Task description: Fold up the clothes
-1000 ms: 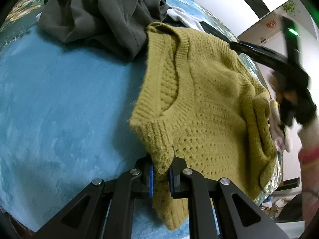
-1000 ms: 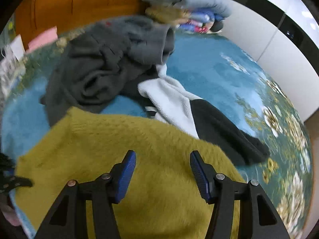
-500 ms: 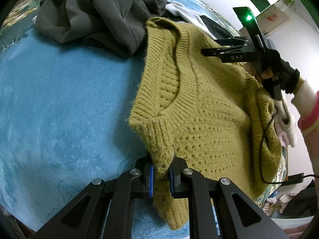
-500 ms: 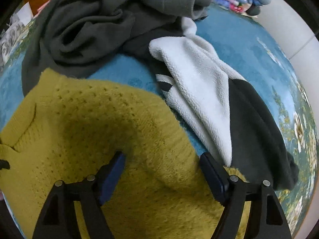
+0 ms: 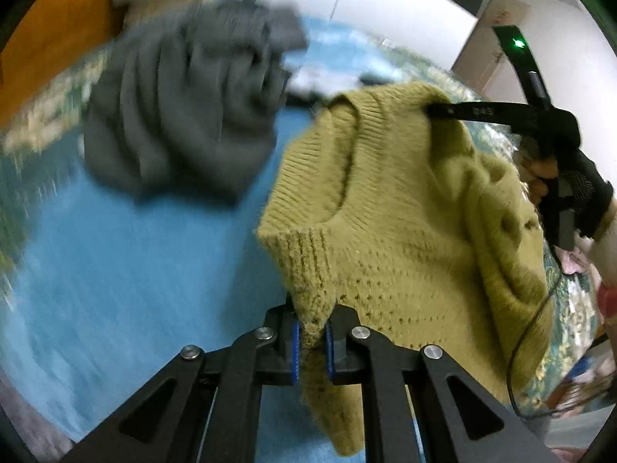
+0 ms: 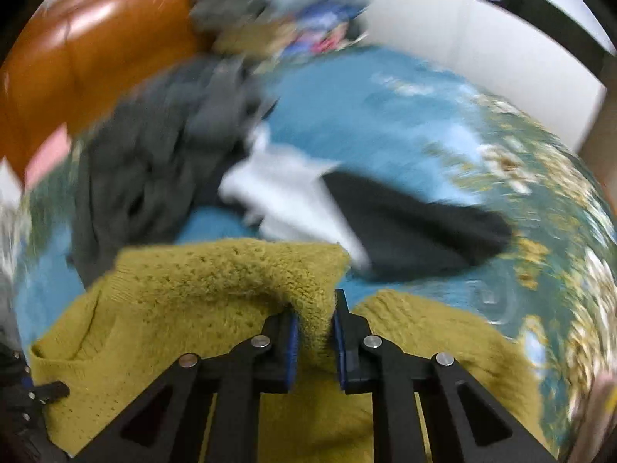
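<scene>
Your left hand-held gripper (image 5: 311,341) is clamped on the ribbed shoulder edge of the mustard knit sweater (image 5: 405,231), with a tuft of knit pinched between its blue pads (image 5: 295,347). Your right hand-held gripper (image 6: 314,341) is likewise closed on a bunched fold of the same sweater (image 6: 216,281). In the left wrist view its black fingers bite the other shoulder at about 1 o'clock from the neckline (image 5: 451,110). The sweater hangs between the two grips, neck opening facing up, its body draping toward 5 o'clock over the blue bedspread (image 5: 127,270).

At 11 o'clock from the sweater lies a crumpled grey garment (image 5: 181,115), just beside the collar but apart from it. In the right wrist view a white and black fleece piece (image 6: 347,208) lies at 1 o'clock, just beyond the raised fold. A stack of folded clothes (image 6: 277,19) sits at 12 o'clock against the orange headboard (image 6: 77,58). Both views are motion-blurred.
</scene>
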Demonstrator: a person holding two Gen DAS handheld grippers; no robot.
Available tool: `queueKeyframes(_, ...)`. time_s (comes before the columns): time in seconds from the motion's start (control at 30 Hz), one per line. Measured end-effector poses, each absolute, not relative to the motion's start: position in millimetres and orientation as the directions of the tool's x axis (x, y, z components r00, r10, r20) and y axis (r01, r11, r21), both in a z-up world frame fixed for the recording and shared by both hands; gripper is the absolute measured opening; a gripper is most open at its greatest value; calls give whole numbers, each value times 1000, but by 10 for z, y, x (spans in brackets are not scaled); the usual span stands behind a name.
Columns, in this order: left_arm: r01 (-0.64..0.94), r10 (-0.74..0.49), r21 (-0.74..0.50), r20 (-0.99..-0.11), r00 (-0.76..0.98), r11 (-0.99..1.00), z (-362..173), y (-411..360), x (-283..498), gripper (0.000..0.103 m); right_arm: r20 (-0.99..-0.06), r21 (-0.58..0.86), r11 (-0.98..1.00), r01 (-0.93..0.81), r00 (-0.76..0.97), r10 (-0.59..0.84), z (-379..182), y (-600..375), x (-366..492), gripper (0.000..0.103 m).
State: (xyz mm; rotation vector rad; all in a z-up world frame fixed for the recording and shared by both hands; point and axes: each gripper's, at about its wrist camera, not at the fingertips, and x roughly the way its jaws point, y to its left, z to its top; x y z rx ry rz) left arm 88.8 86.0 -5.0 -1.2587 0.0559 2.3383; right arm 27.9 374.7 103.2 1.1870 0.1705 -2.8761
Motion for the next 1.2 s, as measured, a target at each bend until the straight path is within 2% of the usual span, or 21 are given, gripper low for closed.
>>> queueKeyframes(0.1, -462, 379, -88, -714, -589, -883, 390, 991, 803, 10, -646, -44, -999, -26, -761, 49, 1342, 3897, 450, 16)
queueKeyframes(0.2, -472, 407, -30, -555, -725, -881, 1128, 1097, 705, 10, -581, 7, -994, -110, -810, 85, 1690, 4051, 648, 16)
queueKeyframes(0.3, -484, 441, 4, -403, -802, -875, 1815, 1121, 762, 10, -466, 39, -988, -153, -877, 117, 2336, 4225, 1073, 16)
queueKeyframes(0.47, -489, 475, 65, -155, -866, -870, 2778, 1031, 1158, 10, -284, 29, -986, -166, -947, 151, 3150, 4130, 1814, 16)
queueKeyframes(0.57, -496, 492, 60, -70, -868, -867, 3066, 848, 1454, 10, -221, 21, -989, -145, -966, 137, 3368, 3974, 2201, 16)
queueKeyframes(0.83, -507, 508, 64, 2, -861, -860, 3473, 353, 1999, 10, -121, -35, -998, -54, -991, 58, 3703, 3506, 3001, 15)
queueKeyframes(0.97, -502, 505, 102, 7, -863, -859, 3711, 337, 1964, 10, -119, -29, -999, -36, -992, 39, 3779, 3446, 3077, 16)
queueKeyframes(1.07, -506, 502, 131, -61, -863, -853, 3630, 553, 1702, 10, -178, -48, -997, -66, -981, 73, 3682, 3473, 2924, 16)
queueKeyframes(1.2, -520, 488, 152, -203, -849, -841, 3189, 987, 1271, 10, -325, -24, -993, -114, -939, 116, 3216, 3728, 2486, 16)
